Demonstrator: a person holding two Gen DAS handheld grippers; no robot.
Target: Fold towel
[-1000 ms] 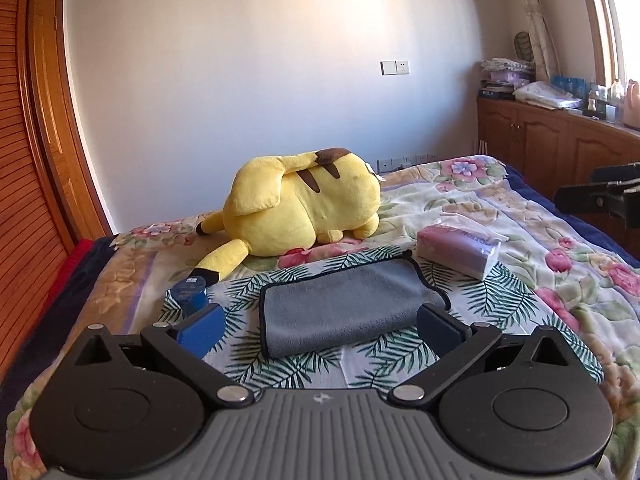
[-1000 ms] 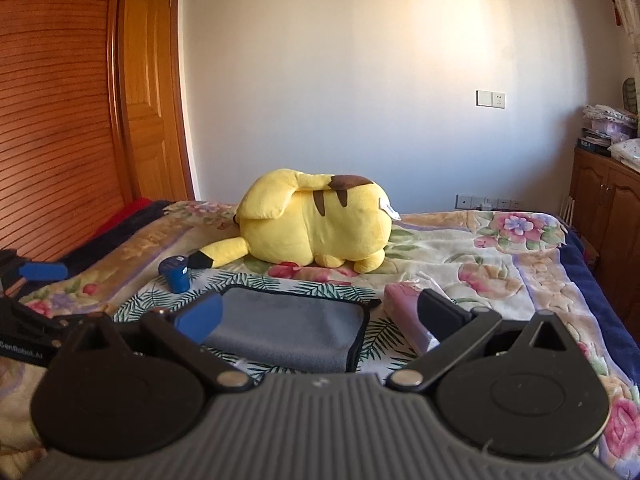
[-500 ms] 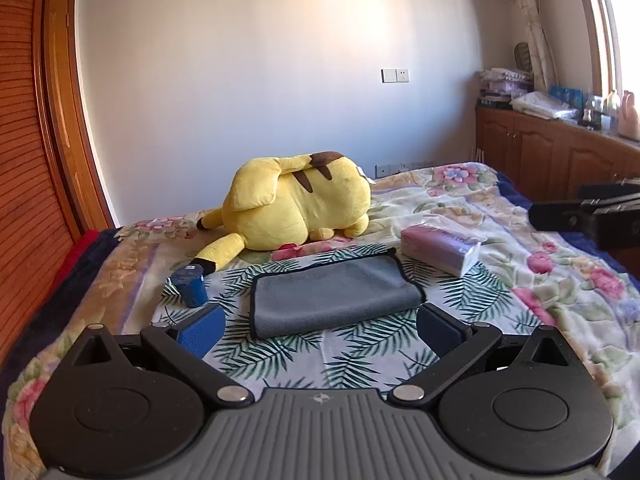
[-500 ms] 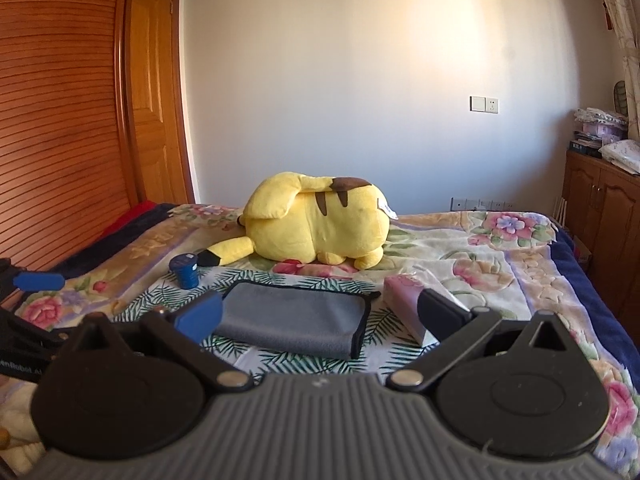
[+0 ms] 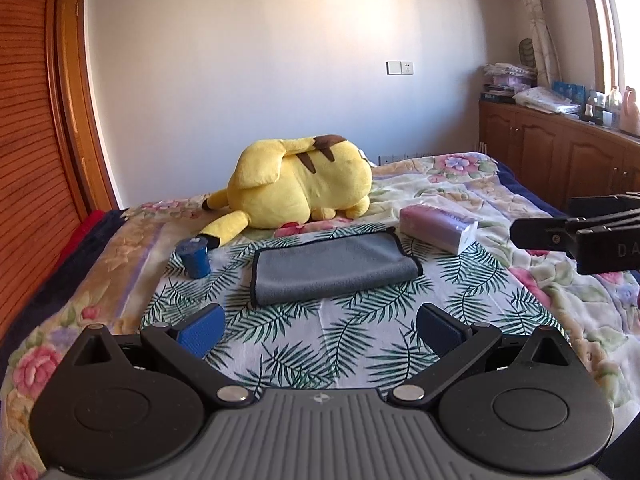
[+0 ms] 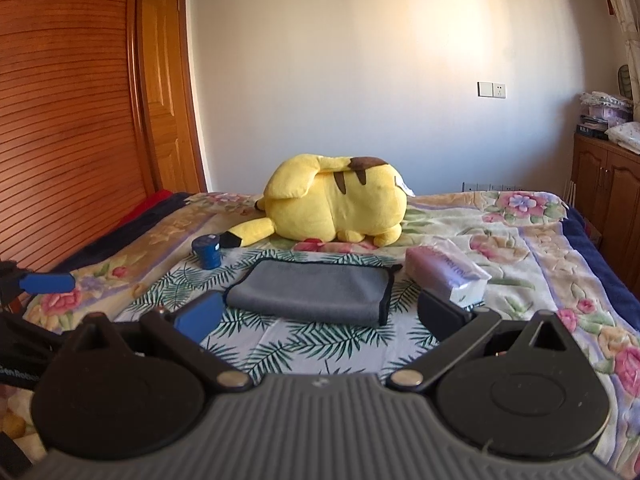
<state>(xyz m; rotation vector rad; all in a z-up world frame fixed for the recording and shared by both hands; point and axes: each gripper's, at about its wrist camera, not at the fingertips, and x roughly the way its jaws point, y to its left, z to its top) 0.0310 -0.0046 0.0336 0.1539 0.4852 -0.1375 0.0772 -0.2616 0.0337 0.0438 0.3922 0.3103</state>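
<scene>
Where the palm-leaf printed sheet (image 5: 320,344) covers the middle of the bed, the grey microfibre towel with black edging (image 5: 334,270) lies flat, already folded into a rectangle, its doubled black-trimmed edges on the right side. Nothing touches it. A small dark blue cylindrical container (image 5: 194,258) stands upright to its left, near but apart, and a pink plastic-wrapped tissue pack (image 5: 438,226) lies just off its far right corner. Behind the towel a large yellow plush toy with brown stripes (image 5: 298,184) rests on its side, its black-tipped tail reaching toward the blue container.

Short of the towel's near edge, the left tool (image 5: 320,326) hovers over the sheet with its blue-padded fingers (image 5: 202,328) spread wide, gripping nothing. The right tool (image 6: 318,314) is likewise held with its fingers far apart and empty; in its own view the left pad overlaps the towel's near left corner, though whether it touches cannot be told. Each tool shows at the edge of the other's view.

Under the leaf sheet lies a floral quilted bedspread (image 6: 520,248). Wooden louvred wardrobe doors (image 6: 68,120) stand to the left, and brown wooden cabinets (image 5: 560,160) line the right wall.
</scene>
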